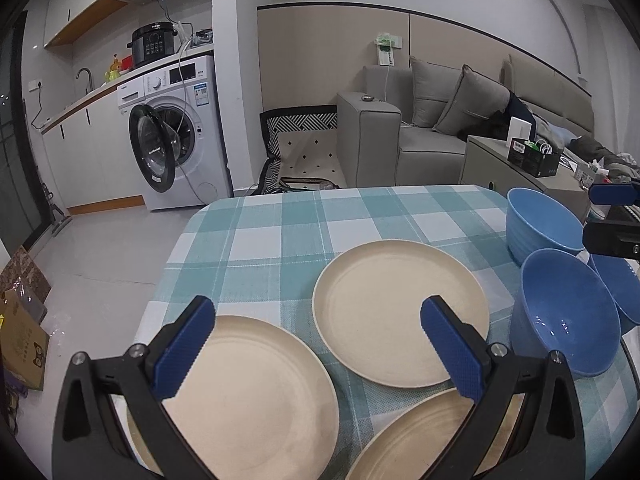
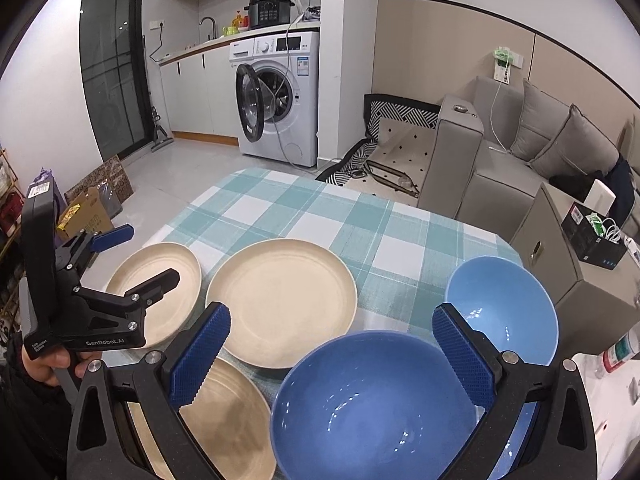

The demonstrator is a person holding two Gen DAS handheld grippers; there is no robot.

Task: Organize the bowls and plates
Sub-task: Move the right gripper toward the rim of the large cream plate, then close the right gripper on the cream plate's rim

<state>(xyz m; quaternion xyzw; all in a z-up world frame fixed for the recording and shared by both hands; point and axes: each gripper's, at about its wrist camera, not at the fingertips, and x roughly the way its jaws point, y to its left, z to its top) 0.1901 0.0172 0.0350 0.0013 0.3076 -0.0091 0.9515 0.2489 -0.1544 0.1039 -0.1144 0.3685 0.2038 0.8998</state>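
Now my left claw [image 1: 316,344] hangs wide and empty over the table [image 1: 280,220], with 1 cream plate [image 1: 256,396] under its left finger, another plate [image 1: 384,312] just ahead between the fingers, and a 3rd [image 1: 416,436] below its right finger. My right claw [image 2: 332,354] also gapes wide, holding nothing, above the near blue bowl [image 2: 360,408]; a paler bowl [image 2: 508,304] sits just beyond its right finger.
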